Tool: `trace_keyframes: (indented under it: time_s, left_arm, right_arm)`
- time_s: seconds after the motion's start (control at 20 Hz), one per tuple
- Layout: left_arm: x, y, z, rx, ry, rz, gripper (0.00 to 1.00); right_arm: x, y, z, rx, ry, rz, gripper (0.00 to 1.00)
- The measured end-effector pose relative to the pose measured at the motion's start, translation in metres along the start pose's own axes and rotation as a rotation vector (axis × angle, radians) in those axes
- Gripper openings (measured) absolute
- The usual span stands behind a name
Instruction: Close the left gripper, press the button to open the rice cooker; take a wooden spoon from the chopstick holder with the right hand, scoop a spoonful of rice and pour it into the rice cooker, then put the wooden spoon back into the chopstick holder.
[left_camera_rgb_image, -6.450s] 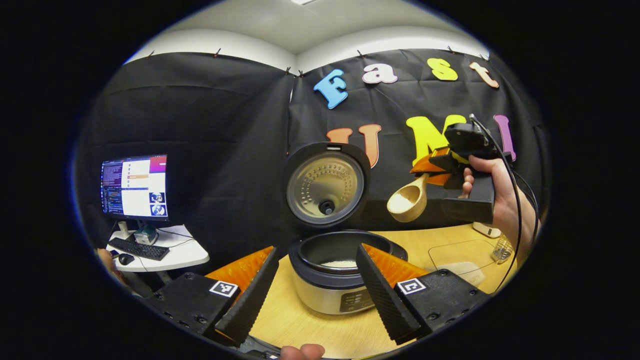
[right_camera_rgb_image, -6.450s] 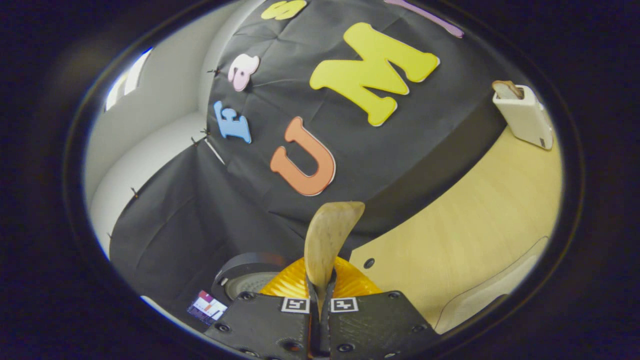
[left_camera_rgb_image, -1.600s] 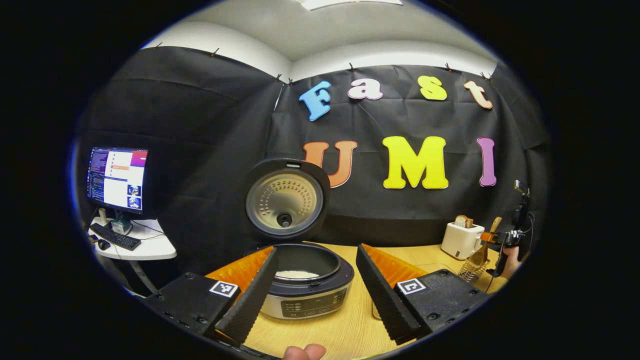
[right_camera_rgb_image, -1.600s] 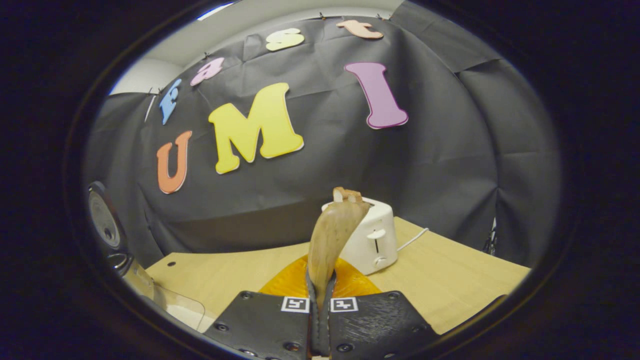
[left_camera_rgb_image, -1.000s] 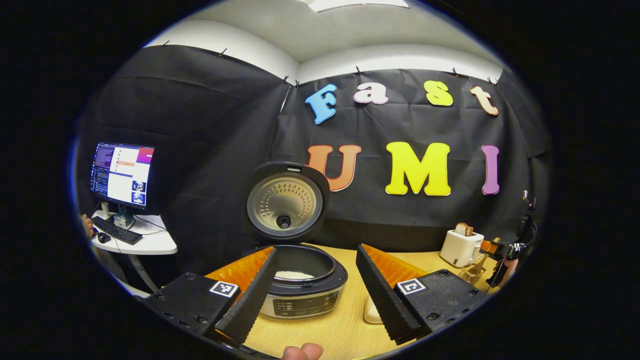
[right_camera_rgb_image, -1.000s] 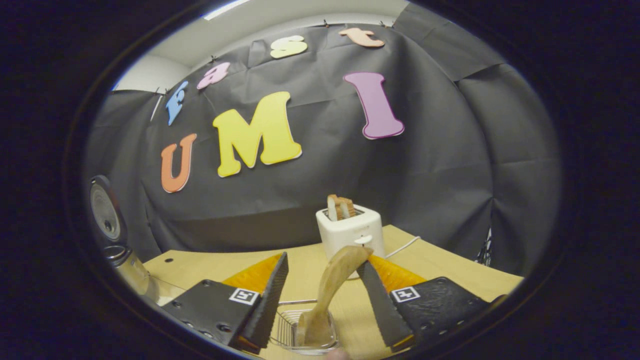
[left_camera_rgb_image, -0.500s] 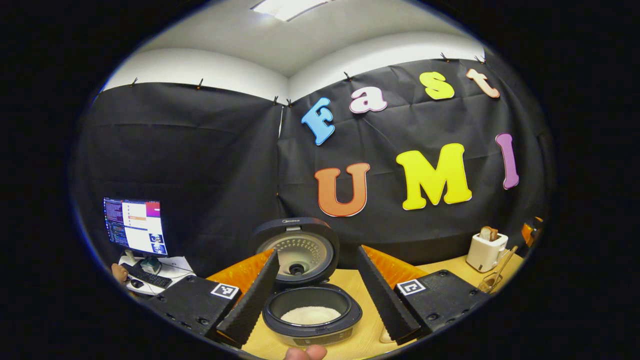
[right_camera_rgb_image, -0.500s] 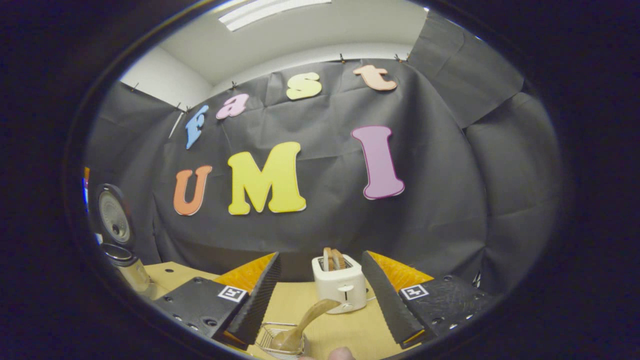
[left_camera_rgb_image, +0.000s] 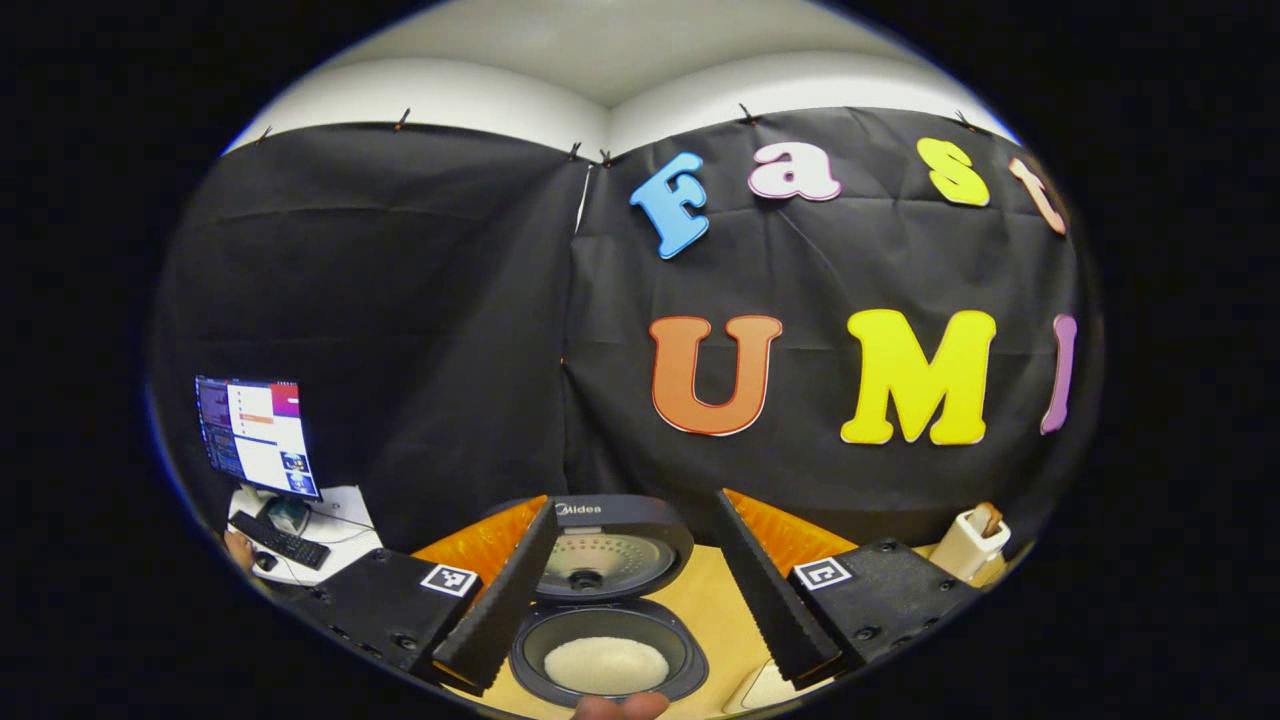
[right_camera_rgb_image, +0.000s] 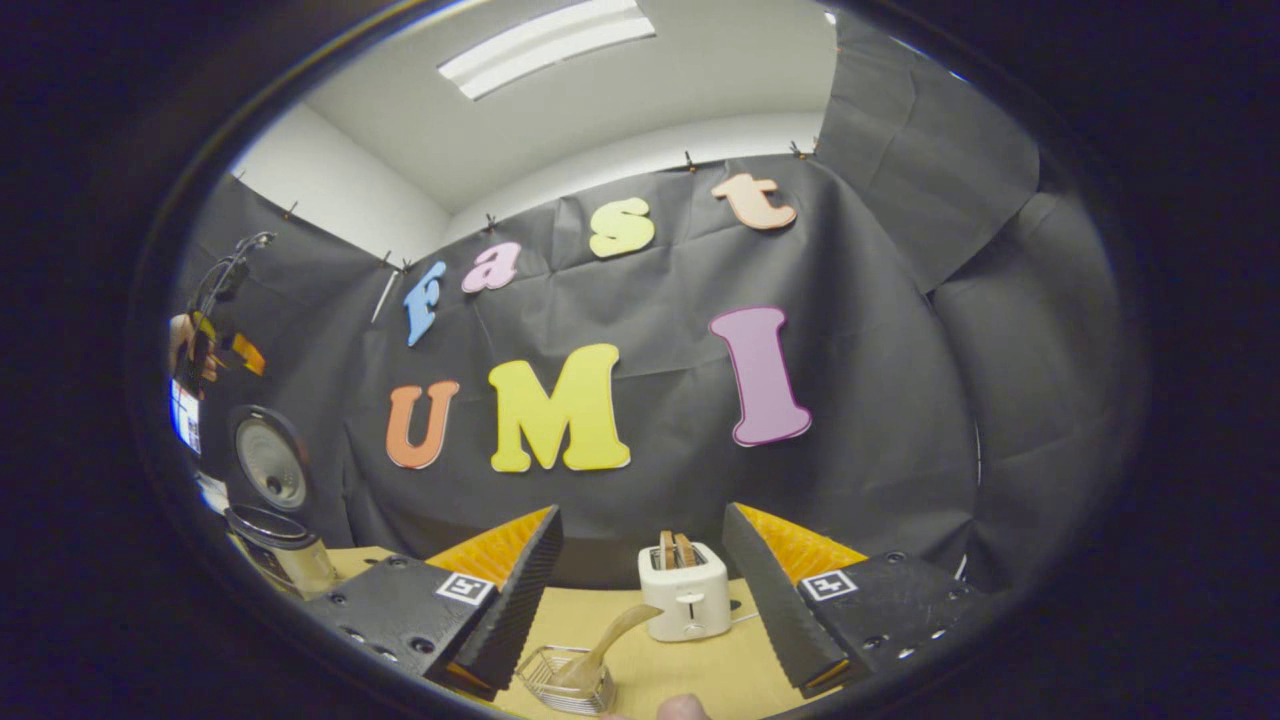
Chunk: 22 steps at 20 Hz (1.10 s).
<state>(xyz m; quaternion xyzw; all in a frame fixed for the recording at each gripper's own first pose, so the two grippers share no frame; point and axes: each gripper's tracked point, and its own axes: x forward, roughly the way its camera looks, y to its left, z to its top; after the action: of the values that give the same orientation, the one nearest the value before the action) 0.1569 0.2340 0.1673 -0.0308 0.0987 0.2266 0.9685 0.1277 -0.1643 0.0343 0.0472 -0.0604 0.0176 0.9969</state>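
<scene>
**Spoon back in the holder, both grippers raised**

The left gripper (left_camera_rgb_image: 635, 590) hovers above the cooker (left_camera_rgb_image: 608, 665), looking down over it, fingers spread wide apart and holding nothing. The cooker sits between and below its fingers with the lid (left_camera_rgb_image: 608, 550) standing open and white rice (left_camera_rgb_image: 606, 664) in the pot. A fingertip of the holding hand (left_camera_rgb_image: 620, 707) shows at the bottom edge.

The right gripper (right_camera_rgb_image: 645, 595) is held above the bench (right_camera_rgb_image: 690, 670), fingers also wide apart and empty. The spoon (right_camera_rgb_image: 605, 640) leans in the wire holder (right_camera_rgb_image: 562, 680) just below and ahead of its left finger, handle tilted up toward the toaster (right_camera_rgb_image: 686, 592), which stands farther ahead between the fingers.

Compared with 1.6 s ago, the right gripper has let go of the spoon handle it was clamped on and has risen away from the holder. The left gripper has lifted too, so the cooker now lies lower in its view and is seen more from above.
</scene>
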Motion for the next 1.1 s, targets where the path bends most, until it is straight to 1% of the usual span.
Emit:
trace_keyframes:
  time_s: [0.1,0.25,0.4,0.45,0.55,0.6,0.65,0.8,0.9,1.0,1.1]
  left_arm:
    - [0.021,0.012,0.004,-0.012,0.052,0.026,0.99]
    - [0.052,0.027,0.004,0.010,0.133,0.064,0.99]
    - [0.079,0.026,-0.009,-0.057,0.234,0.069,0.99]
    - [0.085,0.032,-0.015,-0.051,0.259,0.091,0.99]
    - [0.100,0.033,-0.019,-0.070,0.274,0.095,0.99]
    - [0.105,0.037,-0.021,-0.074,0.284,0.108,0.99]
    - [0.108,0.041,-0.025,-0.075,0.293,0.120,0.99]
    - [0.116,0.048,-0.044,-0.052,0.352,0.147,0.99]
    - [0.117,0.044,-0.052,-0.031,0.391,0.146,0.99]
    - [0.118,0.040,-0.056,-0.017,0.400,0.140,0.99]
    - [0.117,0.040,-0.062,-0.003,0.414,0.148,0.99]
  right_arm:
    - [-0.010,-0.005,-0.004,0.018,0.007,0.005,0.95]
    - [-0.019,-0.015,-0.013,0.052,0.024,-0.005,0.95]
    - [-0.029,-0.020,-0.019,0.060,0.035,-0.023,0.95]
    - [-0.033,-0.020,-0.021,0.058,0.041,-0.027,0.91]
    - [-0.041,-0.020,-0.023,0.066,0.041,-0.032,0.91]
    - [-0.045,-0.019,-0.022,0.073,0.040,-0.035,0.91]
    - [-0.047,-0.018,-0.024,0.078,0.043,-0.035,0.95]
    - [-0.051,-0.010,-0.027,0.127,0.067,-0.020,0.95]
    - [-0.053,-0.003,-0.029,0.143,0.074,-0.009,0.95]
    - [-0.053,-0.001,-0.030,0.144,0.070,-0.009,0.95]
    - [-0.053,0.008,-0.035,0.172,0.089,0.010,0.95]
